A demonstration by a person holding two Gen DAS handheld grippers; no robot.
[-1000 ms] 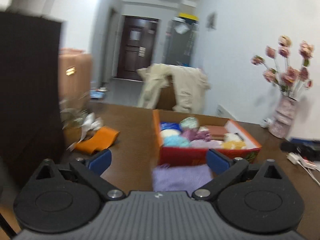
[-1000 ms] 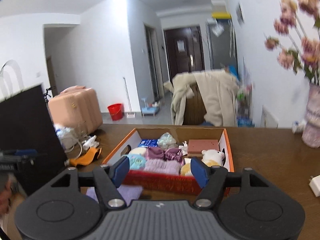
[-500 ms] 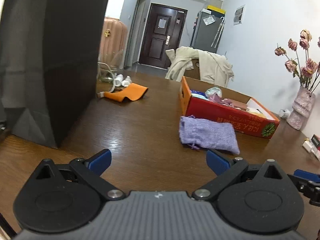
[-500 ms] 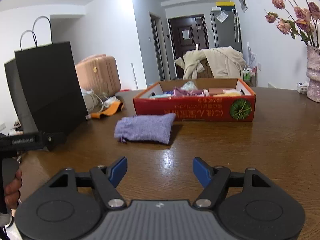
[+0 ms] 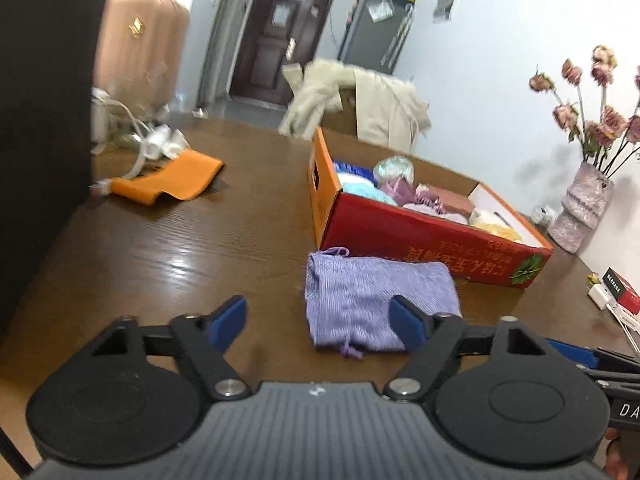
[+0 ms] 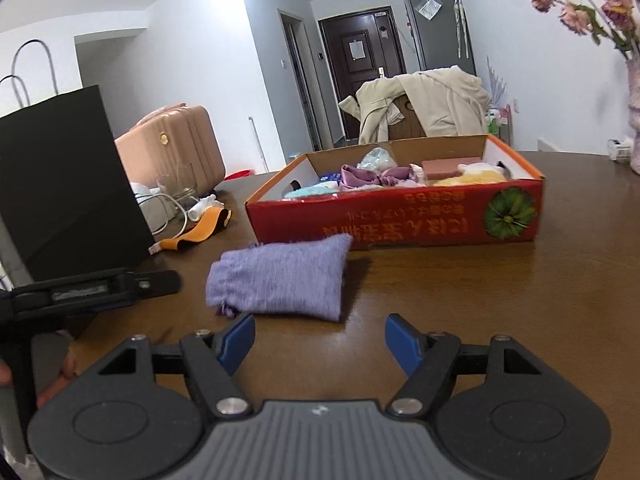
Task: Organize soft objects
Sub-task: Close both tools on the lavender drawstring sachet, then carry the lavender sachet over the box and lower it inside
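Note:
A purple knitted drawstring pouch (image 5: 372, 300) lies flat on the brown table, just in front of a red and orange cardboard box (image 5: 424, 236) filled with several soft items. My left gripper (image 5: 318, 324) is open and empty, its right fingertip overlapping the pouch's near edge in the view. In the right wrist view the pouch (image 6: 280, 280) lies just ahead of my right gripper (image 6: 320, 344), which is open and empty. The box (image 6: 400, 216) stands behind the pouch.
A tall black paper bag (image 6: 68, 184) stands at the left. An orange cloth with white cables (image 5: 168, 180) lies behind it. A vase of dried flowers (image 5: 580, 212) and small chargers (image 5: 612, 296) are at the right. A chair with a beige coat (image 6: 424, 104) stands beyond the table.
Both grippers have moved forward toward the pouch, which now lies much closer to the fingertips. The left view has tilted down. Both stay open.

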